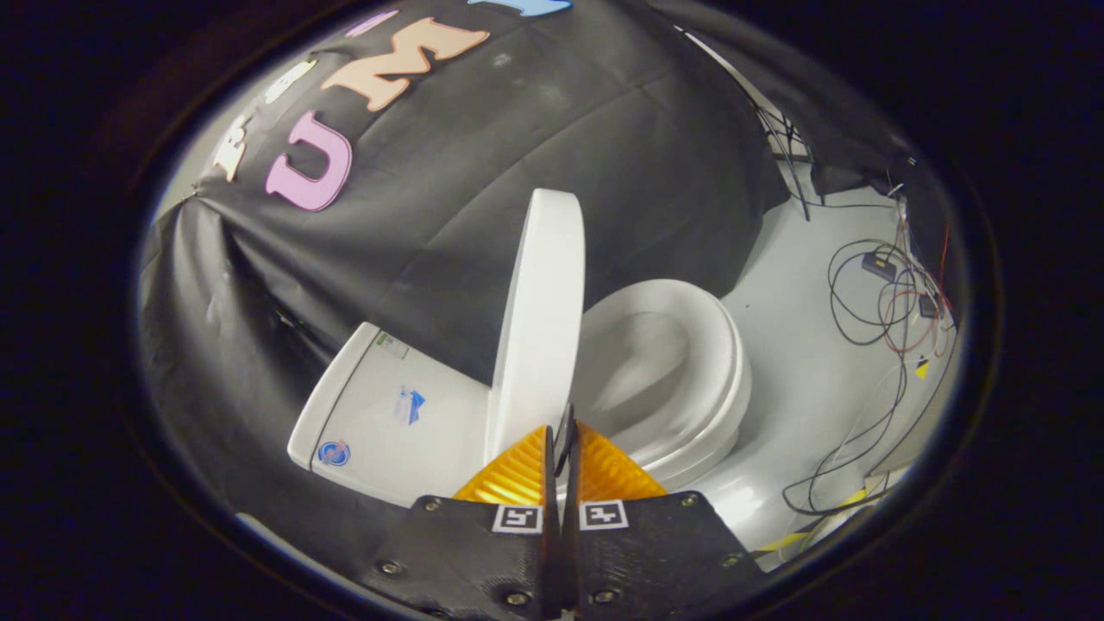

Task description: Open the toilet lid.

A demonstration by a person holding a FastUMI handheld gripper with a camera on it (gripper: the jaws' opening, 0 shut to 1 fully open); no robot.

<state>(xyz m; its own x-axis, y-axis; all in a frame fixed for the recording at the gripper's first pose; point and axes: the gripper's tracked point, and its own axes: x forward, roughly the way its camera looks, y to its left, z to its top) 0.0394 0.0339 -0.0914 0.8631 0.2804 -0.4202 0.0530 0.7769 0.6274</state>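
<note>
A white toilet stands against the black cloth wall. Its lid [542, 319] is raised and stands nearly upright, seen edge-on, between the tank [392, 405] and the seat [690, 379]. The open bowl [642, 362] shows inside the seat ring. My gripper [565, 435] has its two orange fingers pressed together with only a thin dark slit between them and nothing held. The fingertips [526, 461] sit right at the lid's near edge, at the side that faces the bowl; I cannot tell whether they touch it.
The toilet stands on a pale floor [802, 345]. Loose black and red cables [880, 302] with small boxes lie on the floor beyond the bowl, and a yellow cable [849, 500] runs close to the toilet's base. The black cloth wall [483, 172] hangs close behind the tank.
</note>
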